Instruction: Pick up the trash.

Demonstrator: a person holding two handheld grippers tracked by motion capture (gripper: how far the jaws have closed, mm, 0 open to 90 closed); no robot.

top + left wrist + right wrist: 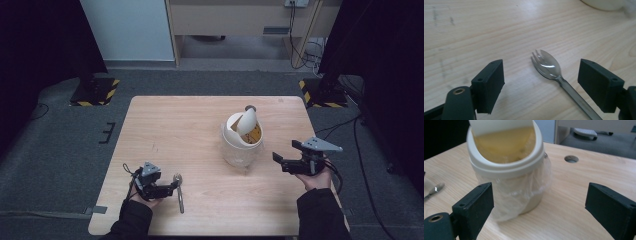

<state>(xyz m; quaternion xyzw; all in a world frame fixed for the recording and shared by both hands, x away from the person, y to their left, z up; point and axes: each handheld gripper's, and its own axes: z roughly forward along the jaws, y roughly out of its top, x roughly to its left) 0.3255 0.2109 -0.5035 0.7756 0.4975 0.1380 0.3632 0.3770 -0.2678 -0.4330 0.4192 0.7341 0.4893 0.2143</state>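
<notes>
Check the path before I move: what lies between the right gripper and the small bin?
Nothing: in the right gripper view, bare table separates the right gripper from the bin.

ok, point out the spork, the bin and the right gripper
spork (548,65): left gripper view, on its bowl.
bin (239,150): high view, on its side wall.
right gripper (286,155): high view, midway between its fingertips.
</notes>
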